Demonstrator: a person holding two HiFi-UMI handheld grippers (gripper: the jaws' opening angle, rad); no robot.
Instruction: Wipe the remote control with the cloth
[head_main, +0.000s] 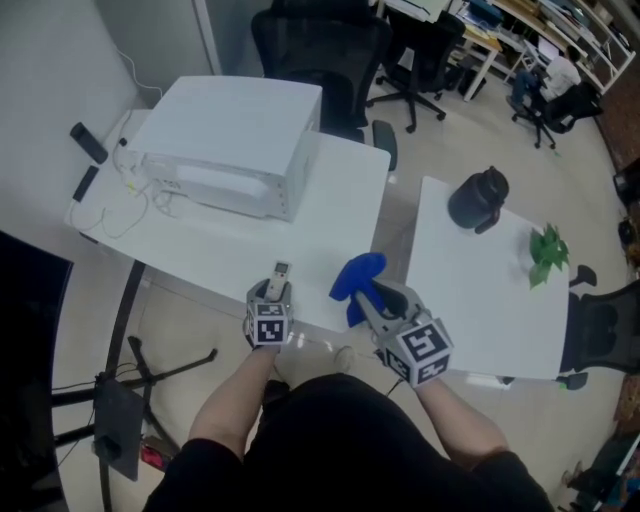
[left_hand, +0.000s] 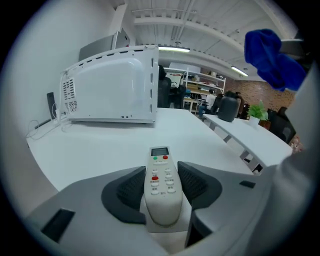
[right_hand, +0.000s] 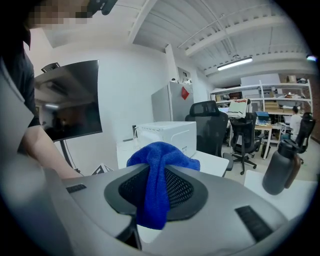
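Note:
A white remote control (left_hand: 162, 186) with red and green buttons and a small screen lies lengthwise between the jaws of my left gripper (left_hand: 161, 187), which is shut on it. In the head view the remote (head_main: 279, 280) sticks out past the left gripper (head_main: 272, 297) over the near edge of the white table (head_main: 330, 230). A blue cloth (right_hand: 156, 187) hangs bunched between the pads of my right gripper (right_hand: 156, 189), which is shut on it. In the head view the cloth (head_main: 357, 282) and the right gripper (head_main: 378, 302) are just right of the remote, apart from it.
A white microwave (head_main: 228, 146) stands at the back of the table with cables (head_main: 120, 210) to its left. A second white table (head_main: 500, 290) on the right carries a black kettle (head_main: 478, 198) and a small green plant (head_main: 548, 254). Office chairs (head_main: 330, 50) stand behind.

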